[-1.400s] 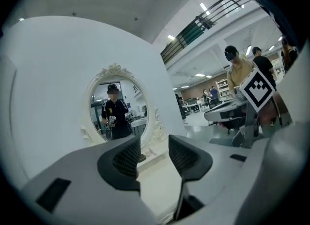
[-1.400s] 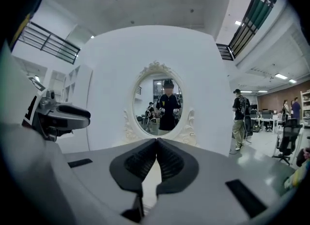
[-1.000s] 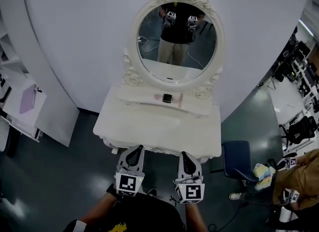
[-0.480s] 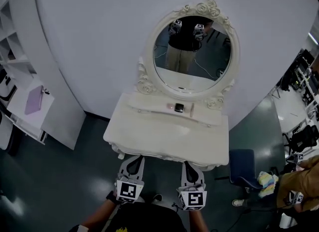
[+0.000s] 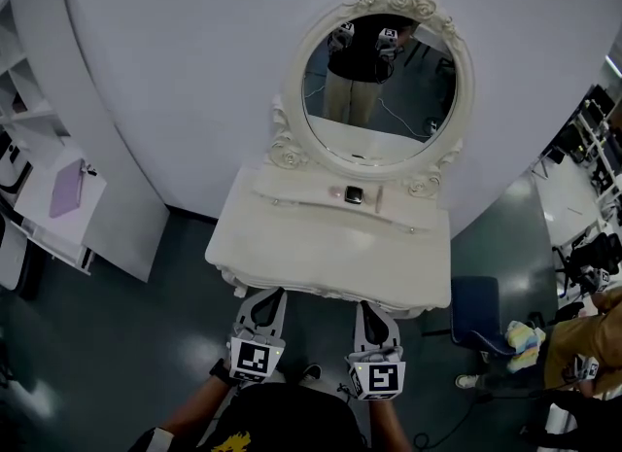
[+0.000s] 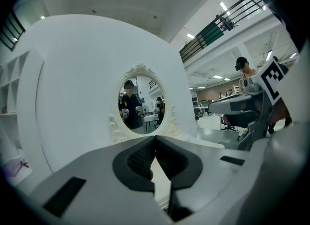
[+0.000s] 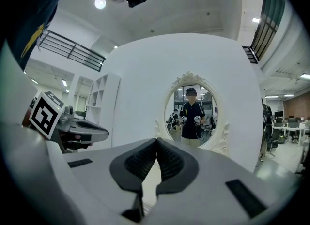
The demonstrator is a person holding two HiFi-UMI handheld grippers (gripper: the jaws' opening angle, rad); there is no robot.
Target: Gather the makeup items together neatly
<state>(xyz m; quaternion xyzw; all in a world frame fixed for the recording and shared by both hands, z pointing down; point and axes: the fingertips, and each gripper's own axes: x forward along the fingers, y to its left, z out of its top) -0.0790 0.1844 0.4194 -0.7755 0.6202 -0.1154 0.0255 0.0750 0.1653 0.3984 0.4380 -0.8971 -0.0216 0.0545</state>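
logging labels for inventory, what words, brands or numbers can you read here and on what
No readable words, brands or numbers anywhere.
Cubes on the left gripper and right gripper: black-and-white square markers only, no letters.
Makeup items on the dresser: too small to read.
Yellow print on the person's shirt: cut off, unreadable.

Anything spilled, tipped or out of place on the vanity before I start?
Nothing stands out. The dressing table shows no spill or damage. A dark compact and a pink stick lie side by side on its back ledge under the mirror; finer detail is too small to tell.
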